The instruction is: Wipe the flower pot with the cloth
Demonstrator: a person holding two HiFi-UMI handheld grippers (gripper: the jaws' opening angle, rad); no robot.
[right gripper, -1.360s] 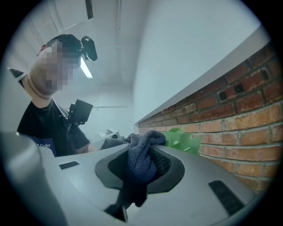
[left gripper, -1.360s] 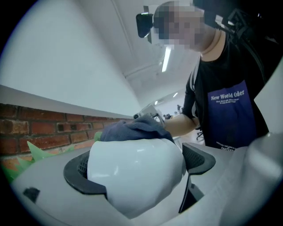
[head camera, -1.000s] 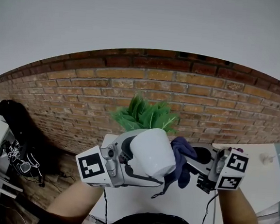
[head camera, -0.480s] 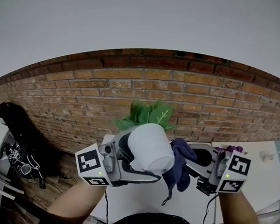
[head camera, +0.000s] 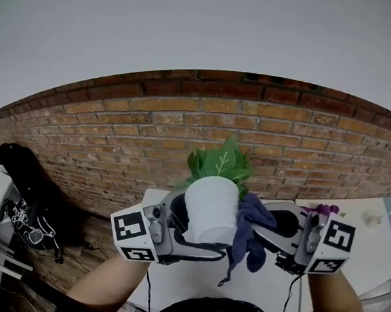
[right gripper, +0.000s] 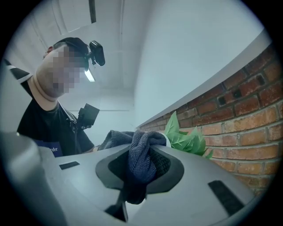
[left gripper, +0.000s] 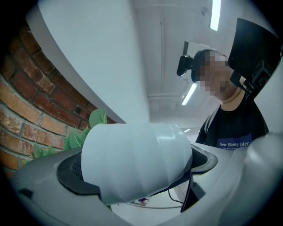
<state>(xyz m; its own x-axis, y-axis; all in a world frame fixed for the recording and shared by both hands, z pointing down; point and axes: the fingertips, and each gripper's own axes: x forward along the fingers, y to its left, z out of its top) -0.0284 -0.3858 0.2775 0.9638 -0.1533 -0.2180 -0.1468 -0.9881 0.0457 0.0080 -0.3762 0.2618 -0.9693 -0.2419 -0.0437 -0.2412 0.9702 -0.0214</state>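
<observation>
Head view first: the left gripper [head camera: 201,235] has the white flower pot [head camera: 211,208] up above the table [head camera: 184,280], green leaves [head camera: 219,162] pointing toward the brick wall [head camera: 116,131]. The right gripper [head camera: 260,229] brings the dark cloth [head camera: 247,228] right against the pot's right side. Over to the left gripper view: the jaws have just been opening a little, yet the pot [left gripper: 132,163] sits between them with both pads pressed on its sides, leaves [left gripper: 95,121] at the left. Right gripper view now: the jaws are pinched tight on a fold of cloth [right gripper: 141,163], which bunches above them beside the leaves [right gripper: 185,139].
</observation>
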